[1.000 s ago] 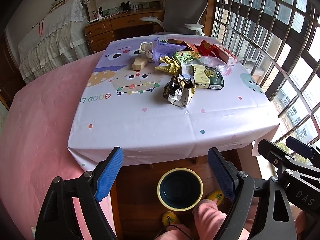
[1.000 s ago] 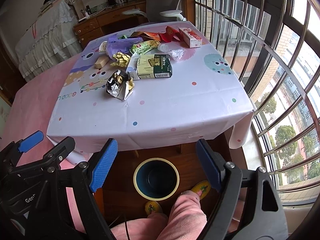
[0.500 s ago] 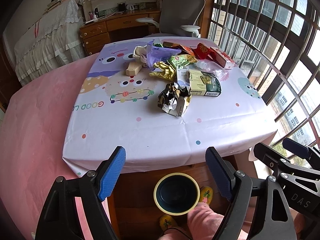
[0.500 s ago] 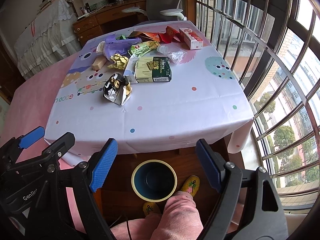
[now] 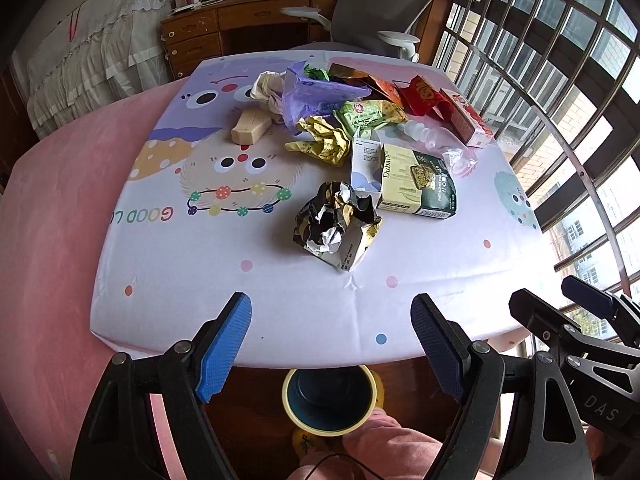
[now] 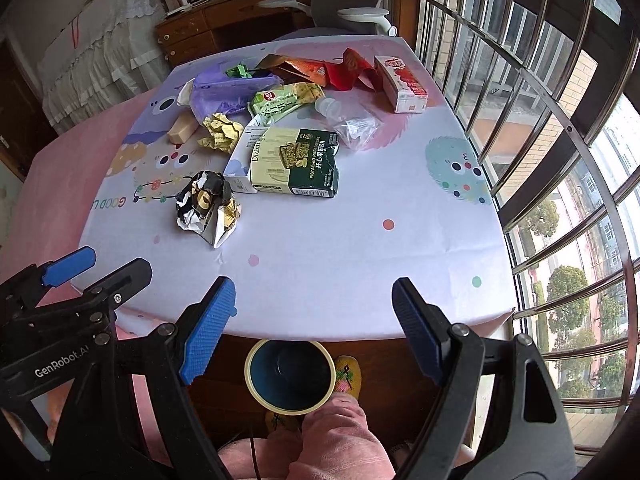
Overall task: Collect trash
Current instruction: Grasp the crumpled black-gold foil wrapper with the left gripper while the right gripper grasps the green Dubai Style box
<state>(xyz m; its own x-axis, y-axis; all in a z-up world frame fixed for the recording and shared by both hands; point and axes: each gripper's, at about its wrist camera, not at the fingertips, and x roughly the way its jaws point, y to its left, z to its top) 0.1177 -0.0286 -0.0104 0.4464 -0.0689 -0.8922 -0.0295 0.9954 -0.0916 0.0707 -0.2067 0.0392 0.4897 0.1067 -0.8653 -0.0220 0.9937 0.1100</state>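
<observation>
Trash lies on the far half of a table with a cartoon-print cloth (image 5: 280, 300). Nearest me is a crumpled black-and-gold wrapper (image 5: 338, 226) (image 6: 206, 208). Behind it lie a green pistachio box (image 5: 416, 184) (image 6: 294, 162), a yellow wrapper (image 5: 322, 140), a purple bag (image 5: 316, 94), a red carton (image 6: 400, 84) and a clear plastic bag (image 6: 352, 122). A dark-blue bin with a yellow rim (image 5: 330, 400) (image 6: 290, 376) stands on the floor under the near table edge. My left gripper (image 5: 332, 322) and right gripper (image 6: 314, 302) are both open and empty, hovering above that edge.
A pink bedspread (image 5: 52, 220) lies to the left of the table. Window bars (image 6: 540, 100) run close along the right side. A grey office chair (image 5: 380, 4) and wooden desk (image 5: 240, 20) stand beyond. A person's pink-trousered knee (image 6: 336, 440) and yellow slippers are beside the bin.
Both grippers have moved forward towards the table, so the trash looks nearer and the bin sits lower in both views. Both stay open.
</observation>
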